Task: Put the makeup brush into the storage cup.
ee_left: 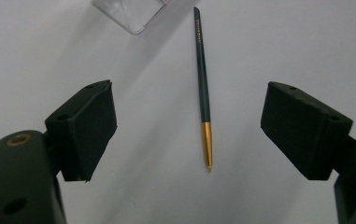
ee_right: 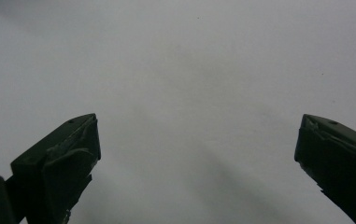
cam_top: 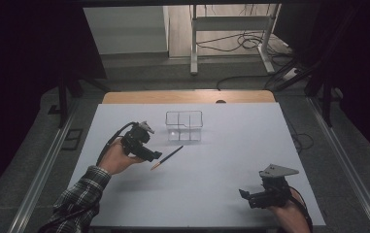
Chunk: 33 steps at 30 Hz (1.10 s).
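Left gripper [cam_top: 156, 156] sat left of the table's [cam_top: 231, 194] centre, a checked sleeve [cam_top: 78, 199] entering over the near edge at the near-left corner. Its jaws stood wide apart, empty, pads clear of everything. No earlier picture to compare.

Pencil [cam_top: 167, 157], dark barrel with gold tip, lay flat on the table just beyond the left gripper's jaws, near the table's centre, gold tip toward the near edge. In the left gripper view the pencil [ee_left: 203, 84] lay between the two pads, touching neither; its far end ran close to the frame's top edge.

Clear divided box [cam_top: 184, 125] stood toward the far edge, just beyond the pencil's far end, apart from it. A corner of the box [ee_left: 129, 14] was cut off at the top of the left gripper view; contents hard to make out.

Bare table lay between the pencil and the right gripper [cam_top: 243, 194], near the near-right corner. Its jaws gaped wide, empty, over plain surface. The right hand [cam_top: 287, 211] was partly cut off at the frame's bottom edge.
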### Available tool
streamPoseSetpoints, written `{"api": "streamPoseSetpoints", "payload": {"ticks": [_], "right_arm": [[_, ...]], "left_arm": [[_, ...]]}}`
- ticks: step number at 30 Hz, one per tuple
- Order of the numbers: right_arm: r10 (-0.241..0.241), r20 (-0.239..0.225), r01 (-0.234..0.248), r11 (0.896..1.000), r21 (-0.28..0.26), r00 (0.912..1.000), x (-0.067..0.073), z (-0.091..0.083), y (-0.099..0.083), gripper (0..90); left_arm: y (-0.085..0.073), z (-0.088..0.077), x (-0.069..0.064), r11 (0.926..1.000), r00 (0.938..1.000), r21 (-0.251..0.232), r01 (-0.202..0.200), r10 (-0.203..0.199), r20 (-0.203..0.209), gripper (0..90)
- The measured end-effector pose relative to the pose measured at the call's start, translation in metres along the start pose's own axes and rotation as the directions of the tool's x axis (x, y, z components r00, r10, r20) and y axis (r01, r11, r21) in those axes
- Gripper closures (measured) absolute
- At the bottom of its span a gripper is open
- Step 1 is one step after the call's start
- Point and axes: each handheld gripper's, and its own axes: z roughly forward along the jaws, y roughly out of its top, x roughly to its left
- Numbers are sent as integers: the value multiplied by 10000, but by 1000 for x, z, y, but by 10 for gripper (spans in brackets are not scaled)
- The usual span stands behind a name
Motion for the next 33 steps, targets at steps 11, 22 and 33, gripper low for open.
{"api": "streamPoseSetpoints", "payload": {"ticks": [11,22,33], "right_arm": [[-85,-14,85,9999,62,10000,1,1,0,6],[-111,-60,112,9997,201,9999,2,2,-1,6],[-186,-112,189,9993,320,9998,2,3,-1,6]], "left_arm": [[11,12,5,9981,9999,598,-115,110,94,248],[23,24,3,9948,9994,977,-287,267,217,338],[32,37,0,9881,9989,1485,-407,370,277,452]]}}
